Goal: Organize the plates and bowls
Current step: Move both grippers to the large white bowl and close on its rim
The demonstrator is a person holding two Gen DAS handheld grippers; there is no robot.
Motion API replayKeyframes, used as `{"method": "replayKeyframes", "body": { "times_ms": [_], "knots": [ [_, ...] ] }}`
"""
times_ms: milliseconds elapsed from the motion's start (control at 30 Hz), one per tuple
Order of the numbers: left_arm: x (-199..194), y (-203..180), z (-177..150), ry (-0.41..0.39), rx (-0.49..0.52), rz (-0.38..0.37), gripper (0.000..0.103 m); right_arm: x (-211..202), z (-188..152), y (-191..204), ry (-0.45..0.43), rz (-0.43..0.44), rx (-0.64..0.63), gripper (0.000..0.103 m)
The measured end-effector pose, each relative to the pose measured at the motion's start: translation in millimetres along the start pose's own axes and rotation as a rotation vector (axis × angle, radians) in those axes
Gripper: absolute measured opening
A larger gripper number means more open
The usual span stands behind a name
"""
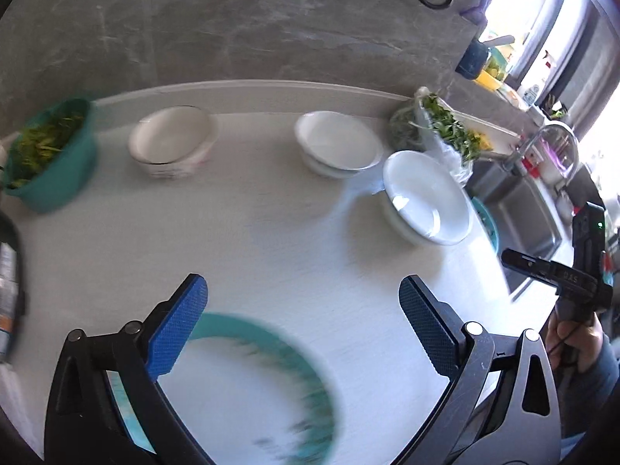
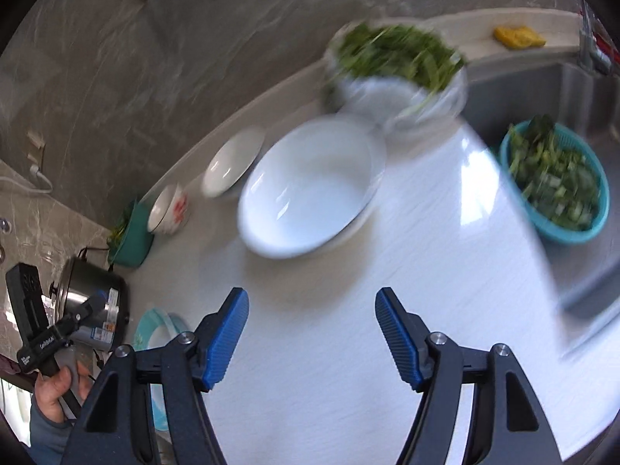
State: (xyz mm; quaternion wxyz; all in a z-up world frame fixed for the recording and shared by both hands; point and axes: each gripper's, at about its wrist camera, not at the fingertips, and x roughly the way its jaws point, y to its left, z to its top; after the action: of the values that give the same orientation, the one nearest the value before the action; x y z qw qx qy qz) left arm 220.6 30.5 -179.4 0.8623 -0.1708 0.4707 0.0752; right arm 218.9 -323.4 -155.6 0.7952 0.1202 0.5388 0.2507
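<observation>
In the left wrist view the left gripper [image 1: 302,329] fills the lower frame with its blue pads [image 1: 176,329] spread wide and nothing between them. Just below and between them, at the bottom centre, lies a teal-rimmed plate [image 1: 271,333], blurred, flat on the white counter [image 1: 271,240]. Across the middle of the frame stand three white dishes, well apart from the gripper: a bowl [image 1: 172,145] with a dark rim line at centre left, a shallow bowl [image 1: 337,147] at centre right, and a big bowl [image 1: 426,197] at the right. A green tub [image 1: 50,155] of greens sits at the far left, and a bag of greens [image 1: 445,131] lies above the big bowl. The sink [image 1: 519,209] is at the right edge, with the other handheld device [image 1: 573,279] below it.

In the right wrist view the right gripper [image 2: 312,333] is likewise wide open and holds nothing. The big bowl [image 2: 310,186] sits above it at frame centre, apart from the pads. To the upper left run the shallow bowl [image 2: 232,162], the bowl [image 2: 168,209] showing red marks, and the tub [image 2: 130,240]. A teal basket [image 2: 558,182] of greens sits at the right, in the sink. A steel pot [image 2: 93,302] stands at the lower left.
</observation>
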Motion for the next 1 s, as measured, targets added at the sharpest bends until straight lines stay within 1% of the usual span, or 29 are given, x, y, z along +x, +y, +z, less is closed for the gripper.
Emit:
{"method": "replayKeyframes", "body": {
  "times_ms": [33, 133, 233, 267, 367, 400, 467, 500, 567, 600, 633, 767, 833, 867, 900, 933, 967, 1000],
  "knots": [
    [10.8, -18.3, 7.9, 0.013, -0.019, 0.024, 0.101, -2.1, 12.5, -10.8, 0.01, -0.006, -0.004, 0.071],
    [33.6, -55.1, 26.8, 0.012, -0.027, 0.015, 0.101, -8.6, 48.5, -35.5, 0.018, 0.038, -0.016, 0.071],
    [69.6, -85.4, 47.1, 0.042, -0.019, 0.026, 0.101, 1.6, 73.8, -45.5, 0.053, 0.056, -0.044, 0.071],
    [84.2, -95.5, 53.7, 0.062, -0.006, 0.052, 0.101, 5.6, 79.8, -47.1, 0.058, 0.069, -0.049, 0.071],
    [117.7, -107.0, 66.2, 0.098, 0.007, 0.074, 0.1, 20.4, 96.7, -48.9, 0.091, 0.115, -0.058, 0.071],
    [126.4, -105.1, 65.9, 0.114, -0.002, 0.078, 0.099, 27.0, 99.3, -48.1, 0.107, 0.124, -0.064, 0.071],
    [142.4, -108.8, 71.9, 0.136, -0.005, 0.067, 0.099, 41.2, 103.4, -48.3, 0.14, 0.12, -0.058, 0.071],
    [149.4, -111.4, 74.3, 0.145, 0.002, 0.074, 0.098, 49.2, 104.5, -48.8, 0.165, 0.129, -0.054, 0.07],
    [164.3, -114.5, 76.8, 0.174, 0.007, 0.081, 0.088, 63.3, 107.4, -48.6, 0.204, 0.137, -0.053, 0.069],
    [170.4, -116.4, 77.3, 0.184, 0.0, 0.074, 0.078, 69.4, 108.4, -47.8, 0.219, 0.135, -0.059, 0.068],
    [175.9, -116.8, 78.6, 0.192, -0.002, 0.065, 0.074, 75.2, 108.9, -46.6, 0.235, 0.138, -0.068, 0.067],
    [192.9, -109.0, 71.6, 0.213, -0.014, 0.048, 0.066, 95.1, 112.1, -48.6, 0.272, 0.143, -0.063, 0.058],
    [197.8, -107.4, 70.3, 0.22, -0.025, 0.034, 0.053, 101.1, 113.5, -48.3, 0.283, 0.14, -0.063, 0.054],
    [200.1, -107.7, 70.2, 0.222, -0.026, 0.024, 0.05, 102.9, 113.6, -46.6, 0.288, 0.143, -0.071, 0.052],
    [203.0, -108.7, 70.1, 0.223, -0.024, 0.019, 0.046, 105.2, 114.8, -44.4, 0.292, 0.142, -0.078, 0.048],
    [203.9, -108.5, 69.9, 0.224, -0.022, 0.019, 0.039, 107.0, 114.7, -43.0, 0.296, 0.142, -0.084, 0.042],
    [206.8, -107.8, 69.8, 0.228, -0.025, 0.016, 0.036, 109.1, 114.1, -41.6, 0.3, 0.141, -0.088, 0.034],
    [208.8, -106.5, 69.1, 0.232, -0.03, 0.009, 0.031, 111.7, 113.8, -41.0, 0.306, 0.14, -0.09, 0.031]
  ]
}}
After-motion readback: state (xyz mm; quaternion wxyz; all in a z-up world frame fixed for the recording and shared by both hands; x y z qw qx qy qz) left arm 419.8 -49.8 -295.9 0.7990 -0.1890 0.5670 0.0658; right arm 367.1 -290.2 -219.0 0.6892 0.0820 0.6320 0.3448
